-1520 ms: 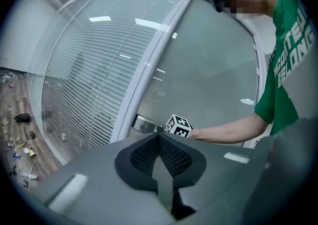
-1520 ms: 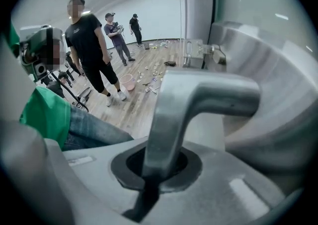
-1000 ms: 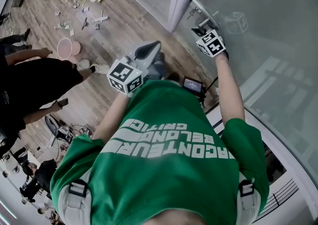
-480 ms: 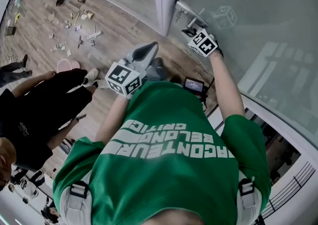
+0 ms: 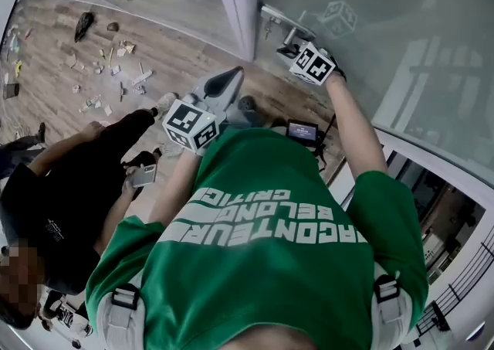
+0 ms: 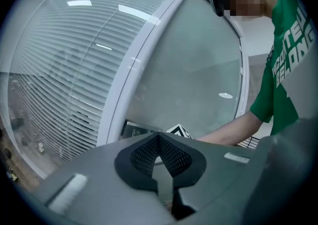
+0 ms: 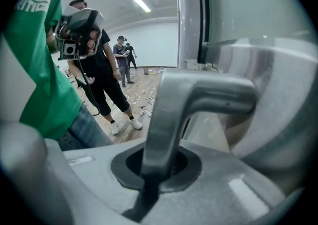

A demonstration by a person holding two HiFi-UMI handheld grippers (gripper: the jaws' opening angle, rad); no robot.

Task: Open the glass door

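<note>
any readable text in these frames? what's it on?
"ACONTEUR": shirt, head view, upside down; its start is lost in a fold.
"BELONG": shirt, the line above it in the picture.
"CRITIC": shirt, the top line in the picture.
Left gripper view: same shirt print, only fragments at the edge.
Right gripper view: shirt print too blurred to read.
Screen: too small to read.
Cubes: square markers only, no words.

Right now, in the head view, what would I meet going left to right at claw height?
Person in black → left claw → right claw, shut on the handle → glass door.
</note>
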